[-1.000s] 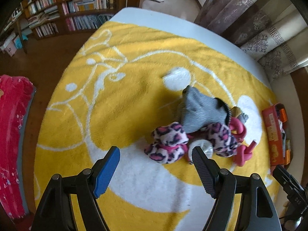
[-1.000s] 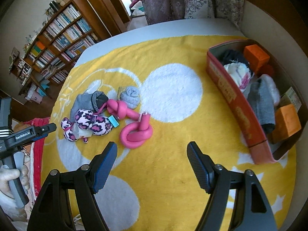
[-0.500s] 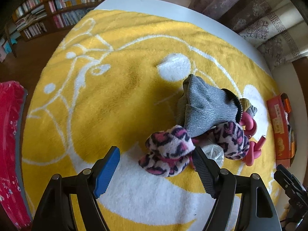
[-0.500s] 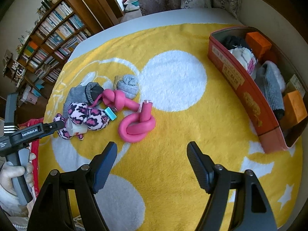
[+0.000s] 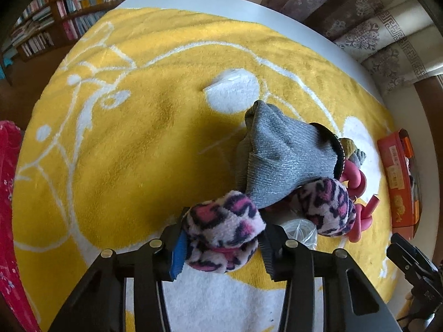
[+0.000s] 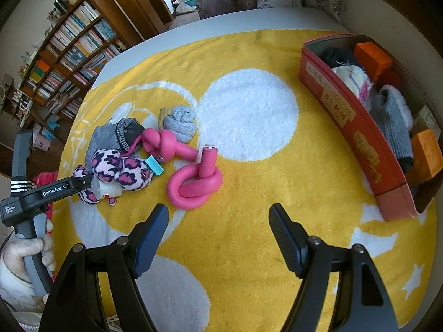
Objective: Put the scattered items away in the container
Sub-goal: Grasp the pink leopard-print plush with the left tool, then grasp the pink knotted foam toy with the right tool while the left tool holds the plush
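Your left gripper (image 5: 221, 244) is closing its jaws on the leopard-print plush (image 5: 221, 238) at the pile's left end. Next, lift it clear and carry it right, across open yellow blanket (image 6: 263, 188), to the red container (image 6: 357, 135) near the edge. Your right gripper (image 6: 218, 229) hangs wide, empty.

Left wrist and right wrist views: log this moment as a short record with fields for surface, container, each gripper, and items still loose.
surface: yellow and white rug
container: red box, already holding socks and orange blocks
left gripper: jaws closing around the leopard-print plush
right gripper: open, nothing between the jaws, above bare rug
loose items: grey sock, rolled grey sock, knotted pink tube
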The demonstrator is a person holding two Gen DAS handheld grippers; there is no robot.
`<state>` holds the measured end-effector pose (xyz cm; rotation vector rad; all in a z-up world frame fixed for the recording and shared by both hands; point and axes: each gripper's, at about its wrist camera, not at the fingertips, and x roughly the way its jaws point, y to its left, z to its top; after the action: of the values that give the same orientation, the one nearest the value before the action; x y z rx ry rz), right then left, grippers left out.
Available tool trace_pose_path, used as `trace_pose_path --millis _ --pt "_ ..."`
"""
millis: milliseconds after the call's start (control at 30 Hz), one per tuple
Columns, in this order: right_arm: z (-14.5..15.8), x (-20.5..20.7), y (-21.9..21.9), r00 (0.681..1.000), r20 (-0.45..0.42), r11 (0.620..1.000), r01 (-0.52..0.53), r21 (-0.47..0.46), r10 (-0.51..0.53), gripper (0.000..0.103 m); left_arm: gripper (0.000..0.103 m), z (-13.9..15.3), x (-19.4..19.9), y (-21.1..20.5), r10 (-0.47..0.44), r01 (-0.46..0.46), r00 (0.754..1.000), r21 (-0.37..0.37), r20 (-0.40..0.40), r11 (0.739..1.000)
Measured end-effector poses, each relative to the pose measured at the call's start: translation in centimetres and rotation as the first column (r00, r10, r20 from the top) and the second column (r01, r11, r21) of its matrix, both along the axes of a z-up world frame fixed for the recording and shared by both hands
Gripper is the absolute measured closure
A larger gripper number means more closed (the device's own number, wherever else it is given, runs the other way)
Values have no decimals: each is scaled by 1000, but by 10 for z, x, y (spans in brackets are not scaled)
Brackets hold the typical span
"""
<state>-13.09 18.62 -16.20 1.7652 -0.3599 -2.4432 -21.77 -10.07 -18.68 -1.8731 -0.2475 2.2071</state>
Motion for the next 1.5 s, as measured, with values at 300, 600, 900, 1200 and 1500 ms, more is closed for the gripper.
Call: trace_pose_path --millis 300,600,900,1200,1500 --pt "-11 -25 -22 998 0 998 -57 7 57 25 57 4 16 -13 8 -7 1000 -14 26 1000" --pt "-38 -46 -43 994 50 992 -105 68 102 25 57 21 22 -29 40 -40 999 -18 3 999" --pt "-43 -42 -37 993 62 990 -108 88 102 38 57 28 30 -27 49 -49 999 -10 -8 999" --pt "-25 -25 -14 996 25 995 -86 45 85 38 57 59 38 -15 55 -54 997 12 -54 998" --pt "1 -8 31 999 -35 1000 -22 13 23 38 57 87 37 30 14 -9 995 44 -99 999"
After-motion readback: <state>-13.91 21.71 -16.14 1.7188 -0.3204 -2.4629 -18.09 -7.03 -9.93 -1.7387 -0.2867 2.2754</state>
